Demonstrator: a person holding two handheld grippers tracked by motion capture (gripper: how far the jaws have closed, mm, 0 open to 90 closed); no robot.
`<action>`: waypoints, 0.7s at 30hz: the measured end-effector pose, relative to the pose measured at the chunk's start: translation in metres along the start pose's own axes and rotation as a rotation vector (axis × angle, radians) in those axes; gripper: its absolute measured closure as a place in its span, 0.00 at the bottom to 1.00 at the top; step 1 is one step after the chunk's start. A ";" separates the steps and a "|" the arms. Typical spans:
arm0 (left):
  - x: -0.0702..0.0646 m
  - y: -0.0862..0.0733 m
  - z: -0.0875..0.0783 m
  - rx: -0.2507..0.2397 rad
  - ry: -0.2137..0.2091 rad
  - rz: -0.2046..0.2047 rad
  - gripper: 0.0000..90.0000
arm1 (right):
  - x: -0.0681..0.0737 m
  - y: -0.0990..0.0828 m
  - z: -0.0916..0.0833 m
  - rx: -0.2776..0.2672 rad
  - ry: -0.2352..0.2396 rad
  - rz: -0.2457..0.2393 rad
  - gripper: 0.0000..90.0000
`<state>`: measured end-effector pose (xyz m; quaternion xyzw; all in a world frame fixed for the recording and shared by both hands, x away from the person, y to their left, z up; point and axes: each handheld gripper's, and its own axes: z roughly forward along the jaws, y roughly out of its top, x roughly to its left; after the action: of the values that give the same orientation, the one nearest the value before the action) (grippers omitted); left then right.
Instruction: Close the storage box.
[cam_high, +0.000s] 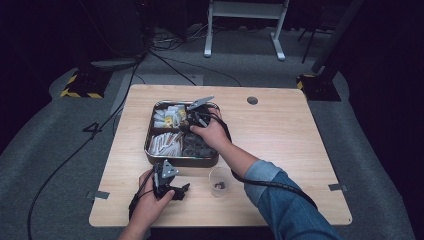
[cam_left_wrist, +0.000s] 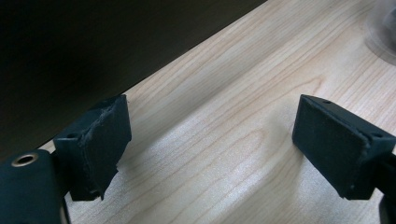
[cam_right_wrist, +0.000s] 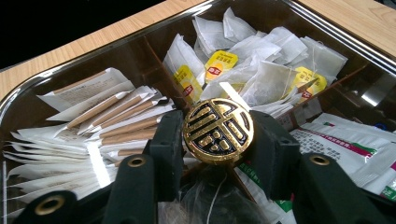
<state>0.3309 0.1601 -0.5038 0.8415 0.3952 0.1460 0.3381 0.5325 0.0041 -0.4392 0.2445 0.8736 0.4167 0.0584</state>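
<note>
Gripping gold medallion (cam_right_wrist: 218, 130) — right hand-held gripper (cam_right_wrist: 218, 140) clenched on it | above tray (cam_right_wrist: 28, 100), apparently lifted — unclear

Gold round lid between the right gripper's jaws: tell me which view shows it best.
The right gripper view: the gold round lid sits close up, its raised black-and-gold pattern clear, pinched between the right gripper over the tray. In the high view the person's hand and gripper cover that spot. The left gripper view faces bare tabletop.

One tray (cam_high: 150, 150), four compartments; one clear cup (cam_high: 220, 181); one gold medallion (cam_right_wrist: 218, 129); three yellow tea-bag tags (cam_right_wrist: 221, 63); two grippers (cam_high: 167, 187).
</note>
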 end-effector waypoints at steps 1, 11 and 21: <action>0.000 0.000 0.000 -0.002 0.000 0.000 0.13 | 0.000 0.000 -0.001 0.000 0.001 -0.003 0.62; 0.001 0.001 0.000 0.002 -0.010 0.004 0.13 | 0.001 0.008 -0.025 -0.076 0.014 -0.008 0.52; 0.000 0.001 0.000 0.001 -0.008 0.004 0.13 | 0.001 0.008 -0.071 -0.118 0.031 -0.011 0.45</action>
<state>0.3317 0.1600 -0.5038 0.8430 0.3922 0.1434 0.3390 0.5133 -0.0409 -0.3873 0.2293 0.8497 0.4707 0.0615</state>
